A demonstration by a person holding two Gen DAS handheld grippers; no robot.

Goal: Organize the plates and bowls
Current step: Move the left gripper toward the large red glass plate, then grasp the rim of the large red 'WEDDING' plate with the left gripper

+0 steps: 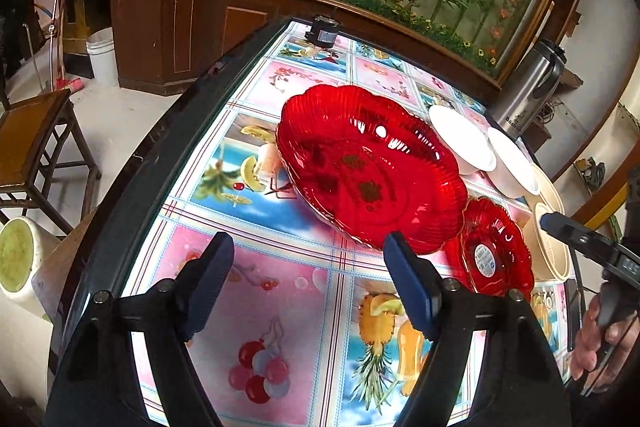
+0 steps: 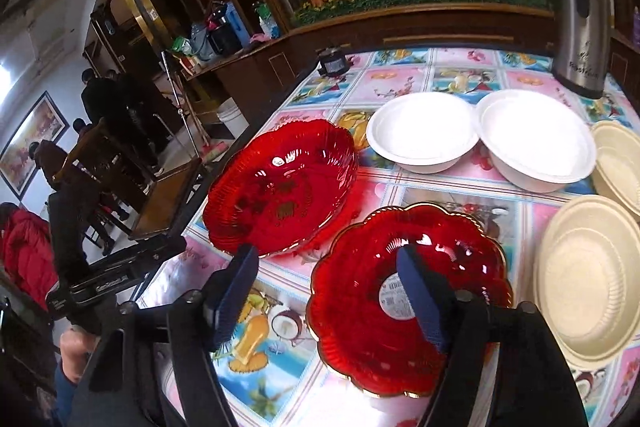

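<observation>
A large red glass plate (image 1: 368,167) lies on the patterned table (image 1: 280,299), with a small red plate (image 1: 492,251) to its right. My left gripper (image 1: 308,243) is open, nothing between its fingers; its right fingertip is close to the large plate's near rim. In the right wrist view my right gripper (image 2: 327,259) stands open across the left rim of the small red plate (image 2: 400,307), one finger over the plate, the other outside it. Its pads do not press on the rim. The large red plate (image 2: 280,187) lies to the upper left.
Two white bowls (image 2: 420,135) (image 2: 536,143) sit behind the red plates, two cream bowls (image 2: 588,279) (image 2: 620,159) at the right. A steel flask (image 2: 580,7) stands at the back right, a small black jar (image 2: 332,63) at the far edge. A wooden chair (image 1: 36,131) stands left of the table.
</observation>
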